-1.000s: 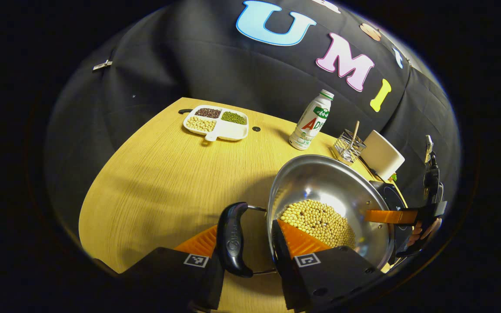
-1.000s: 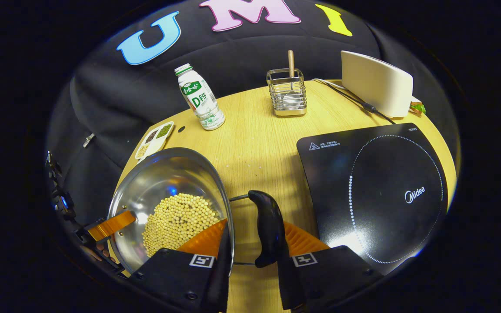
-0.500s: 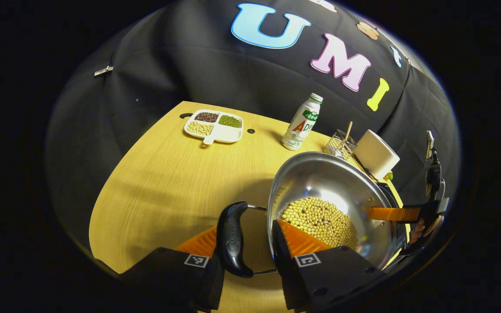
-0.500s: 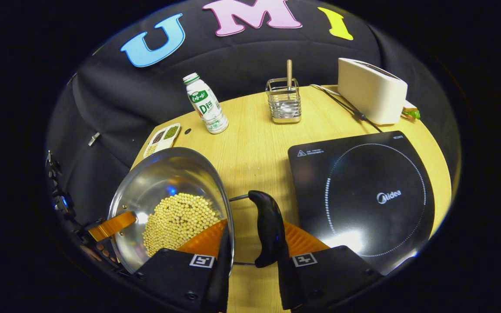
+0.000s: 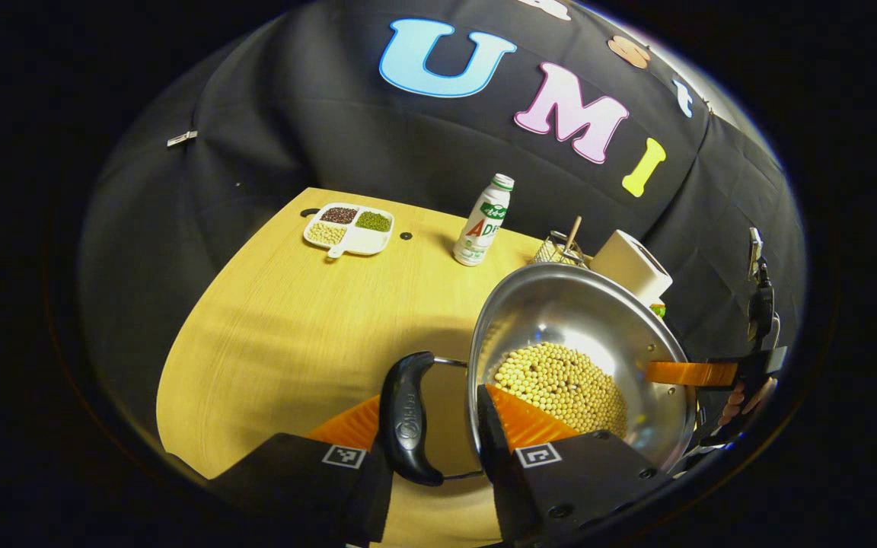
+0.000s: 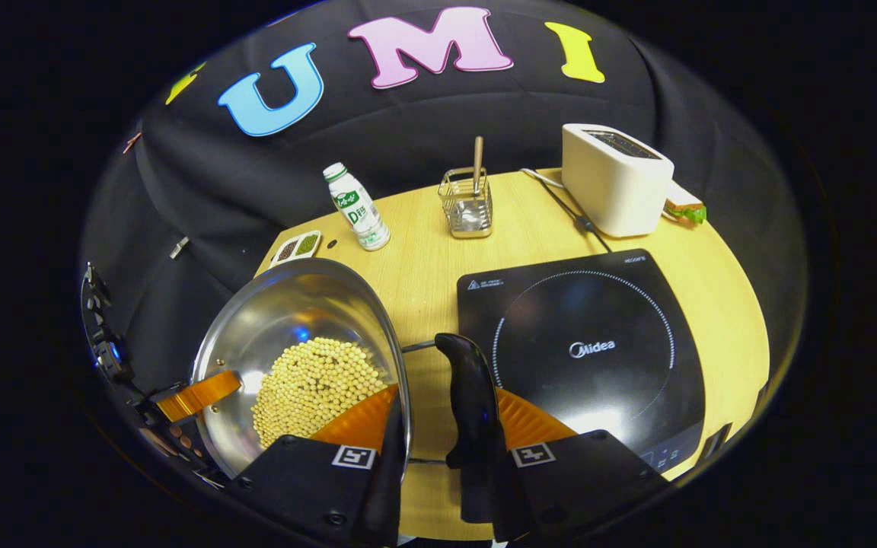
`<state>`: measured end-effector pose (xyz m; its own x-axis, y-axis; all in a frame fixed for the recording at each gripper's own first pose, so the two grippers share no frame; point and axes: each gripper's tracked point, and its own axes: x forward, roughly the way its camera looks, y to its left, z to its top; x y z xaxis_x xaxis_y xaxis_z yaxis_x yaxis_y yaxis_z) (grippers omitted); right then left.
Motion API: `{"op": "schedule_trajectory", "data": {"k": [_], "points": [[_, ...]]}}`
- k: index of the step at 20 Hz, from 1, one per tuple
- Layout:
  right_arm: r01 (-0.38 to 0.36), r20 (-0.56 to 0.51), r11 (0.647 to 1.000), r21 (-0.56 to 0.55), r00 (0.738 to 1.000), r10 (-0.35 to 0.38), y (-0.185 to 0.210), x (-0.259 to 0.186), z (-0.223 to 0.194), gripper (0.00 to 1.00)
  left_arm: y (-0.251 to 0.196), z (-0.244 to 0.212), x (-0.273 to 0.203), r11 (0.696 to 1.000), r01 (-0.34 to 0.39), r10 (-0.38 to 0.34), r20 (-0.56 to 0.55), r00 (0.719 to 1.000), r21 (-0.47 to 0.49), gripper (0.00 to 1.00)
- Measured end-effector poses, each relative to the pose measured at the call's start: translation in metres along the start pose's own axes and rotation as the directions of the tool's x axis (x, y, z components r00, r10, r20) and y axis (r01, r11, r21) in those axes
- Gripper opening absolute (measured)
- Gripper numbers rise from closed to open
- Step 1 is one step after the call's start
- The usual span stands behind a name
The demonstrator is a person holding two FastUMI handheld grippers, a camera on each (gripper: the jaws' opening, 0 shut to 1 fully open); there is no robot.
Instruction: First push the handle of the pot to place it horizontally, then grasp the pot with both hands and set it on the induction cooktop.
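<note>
A steel pot (image 5: 575, 320) holding soybeans (image 5: 560, 384) hangs above the wooden table, carried between both grippers. My left gripper (image 5: 438, 426) is shut on its left side: one orange finger sits inside the wall, the other outside the black handle (image 5: 406, 418). In the right gripper view the pot (image 6: 286, 320) is at lower left. My right gripper (image 6: 438, 426) is shut on the opposite black handle (image 6: 469, 403) and rim in the same way. The black induction cooktop (image 6: 583, 342) lies on the table just right of that handle. The far gripper's orange finger (image 5: 690, 373) shows at the opposite rim.
At the back of the table stand a white drink bottle (image 6: 357, 207), a divided dish of beans (image 5: 349, 227), a wire holder with a wooden stick (image 6: 469, 202) and a white toaster (image 6: 615, 179). The toaster's cable (image 6: 568, 209) runs behind the cooktop.
Both grippers have risen with the pot, so the table looks smaller and farther. In the right gripper view the cooktop has slid left toward the handle.
</note>
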<state>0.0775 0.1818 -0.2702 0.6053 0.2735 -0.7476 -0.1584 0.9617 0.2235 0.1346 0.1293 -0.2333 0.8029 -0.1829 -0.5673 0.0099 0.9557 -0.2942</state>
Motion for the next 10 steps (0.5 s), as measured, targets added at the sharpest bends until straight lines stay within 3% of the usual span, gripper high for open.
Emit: {"op": "schedule_trajectory", "data": {"k": [2,3,10], "points": [[-0.005,0.017,1.0,-0.007,1.0,0.005,-0.011,-0.01,0.009,0.54,-0.015,0.002,-0.002,1.0,0.003,-0.003,0.006,1.0,0.0,0.57],[-0.006,0.023,1.0,-0.005,1.0,0.006,-0.018,-0.016,0.013,0.49,-0.023,0.004,-0.002,1.0,0.004,-0.004,0.009,1.0,0.003,0.57],[0.0,0.06,1.0,0.03,0.998,-0.002,-0.074,-0.038,0.033,0.49,-0.085,0.009,0.01,0.999,0.029,-0.03,0.021,0.999,0.036,0.57]]}}
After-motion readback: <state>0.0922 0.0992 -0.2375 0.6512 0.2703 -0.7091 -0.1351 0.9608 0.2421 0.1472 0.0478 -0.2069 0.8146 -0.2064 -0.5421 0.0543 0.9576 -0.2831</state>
